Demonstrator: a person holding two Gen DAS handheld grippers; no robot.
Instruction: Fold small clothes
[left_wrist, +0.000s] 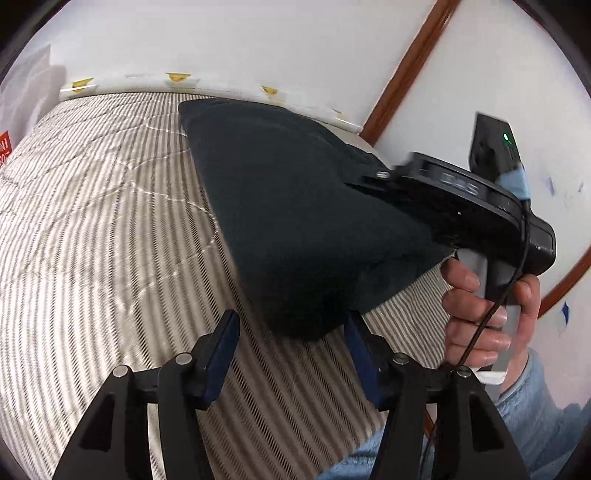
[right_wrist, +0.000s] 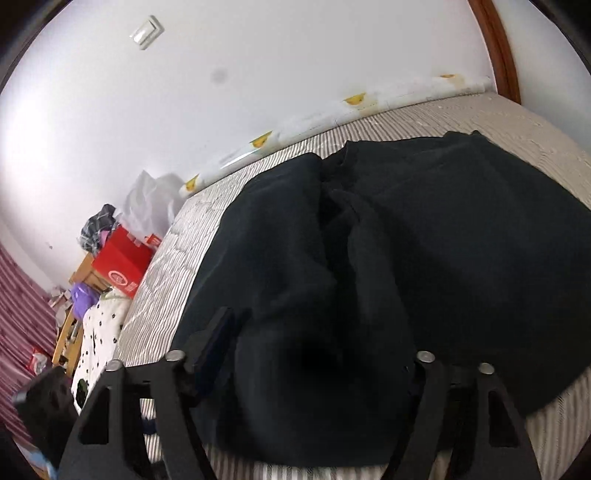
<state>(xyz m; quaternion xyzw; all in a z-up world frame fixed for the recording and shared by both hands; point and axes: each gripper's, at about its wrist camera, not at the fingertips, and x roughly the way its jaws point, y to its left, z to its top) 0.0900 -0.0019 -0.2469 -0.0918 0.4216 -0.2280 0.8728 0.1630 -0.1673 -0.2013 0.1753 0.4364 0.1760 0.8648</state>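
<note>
A dark folded garment (left_wrist: 288, 206) lies on the striped bed (left_wrist: 110, 229). In the left wrist view its near corner rests between the tips of my left gripper (left_wrist: 290, 325), whose blue pads stand wide apart and do not press on it. A hand (left_wrist: 476, 314) holds the body of my right gripper (left_wrist: 461, 195) at the garment's right edge, with its fingertips lost against the dark cloth. In the right wrist view the garment (right_wrist: 461, 229) bulges between the fingers of my right gripper (right_wrist: 314, 332) and covers the right finger. Only the left finger (right_wrist: 221, 332) shows, so the grip is unclear.
A white wall and a white padded strip with yellow duck prints (left_wrist: 177, 79) run along the bed's far side. A brown wooden frame (left_wrist: 406, 70) stands at the right. Off the bed's left end are a red box (right_wrist: 122, 266), a plastic bag (right_wrist: 147, 206) and clutter.
</note>
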